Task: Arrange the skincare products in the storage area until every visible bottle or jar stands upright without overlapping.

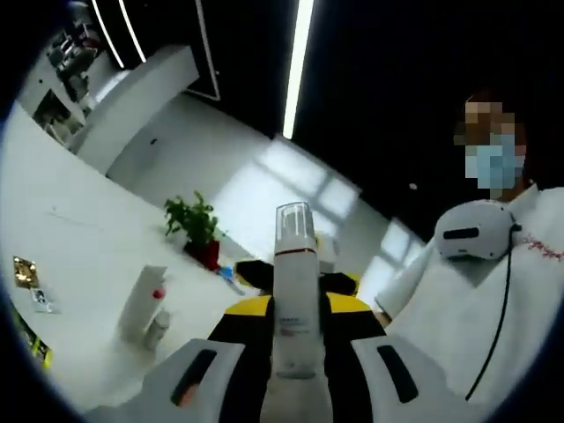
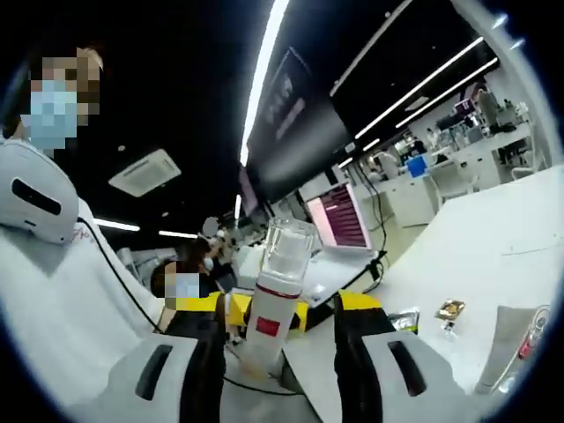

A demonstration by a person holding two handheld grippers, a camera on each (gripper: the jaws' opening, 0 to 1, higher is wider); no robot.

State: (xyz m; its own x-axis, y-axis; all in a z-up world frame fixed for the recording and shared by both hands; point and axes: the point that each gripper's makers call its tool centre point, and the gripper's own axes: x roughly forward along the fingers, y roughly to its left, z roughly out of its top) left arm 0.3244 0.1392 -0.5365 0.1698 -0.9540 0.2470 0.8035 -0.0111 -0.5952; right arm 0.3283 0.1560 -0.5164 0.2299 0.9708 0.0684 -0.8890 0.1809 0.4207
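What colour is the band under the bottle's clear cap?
Red, clearest in the left gripper view, on the bottle.

The bottle (image 1: 295, 304) looks like smooth white plastic with a clear shiny cap (image 1: 293, 227). The bench (image 1: 70, 256) is smooth and white.

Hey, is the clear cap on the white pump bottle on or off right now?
On. The clear cap sits over the top of the white pump bottle, above its red band, between the left tool's jaws.

bottle (image 1: 295, 304) white, red band, clear cap | tongs (image 1: 295, 374) white, black, yellow | tabletop (image 1: 79, 256) white | plant (image 1: 194, 220) green, red pot
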